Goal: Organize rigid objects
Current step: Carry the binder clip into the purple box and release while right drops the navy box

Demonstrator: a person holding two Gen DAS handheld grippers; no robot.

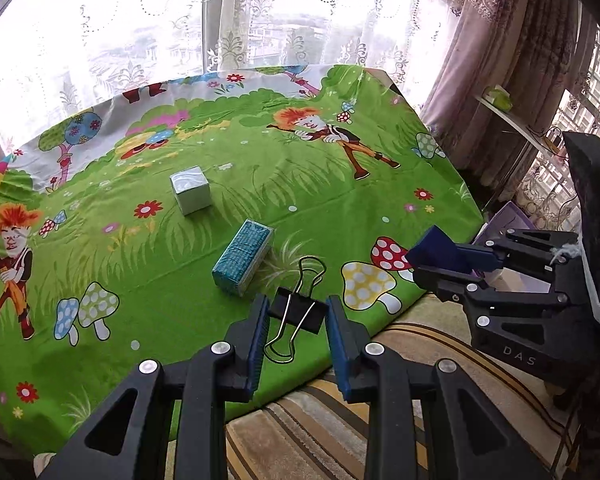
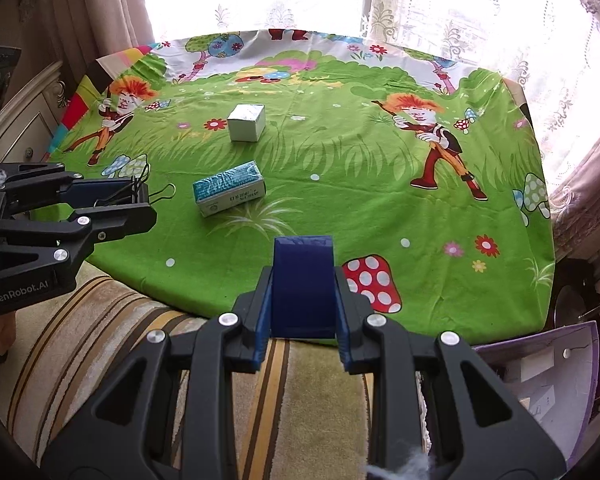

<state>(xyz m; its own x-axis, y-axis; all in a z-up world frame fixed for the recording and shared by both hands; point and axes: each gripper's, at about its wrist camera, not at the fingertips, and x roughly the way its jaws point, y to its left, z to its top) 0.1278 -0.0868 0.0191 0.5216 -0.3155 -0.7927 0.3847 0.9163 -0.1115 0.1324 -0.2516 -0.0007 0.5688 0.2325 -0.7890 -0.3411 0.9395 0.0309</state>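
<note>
The left gripper [image 1: 296, 320] is clamped on a black binder clip [image 1: 298, 312] with silver wire handles, the clip's body pinched between the blue pads above the near edge of the green cartoon tablecloth [image 1: 260, 168]. At about twelve o'clock from it a teal patterned box [image 1: 242, 262] lies on its side on the cloth, and at eleven o'clock beyond that a silvery cube box [image 1: 191, 189] stands upright, apart from it. The right gripper [image 2: 303, 304] is closed on a dark blue block [image 2: 303, 284], smooth and rectangular, held upright over the cloth's near edge. At four o'clock from it sits a purple box [image 2: 548, 364], below the table.
</note>
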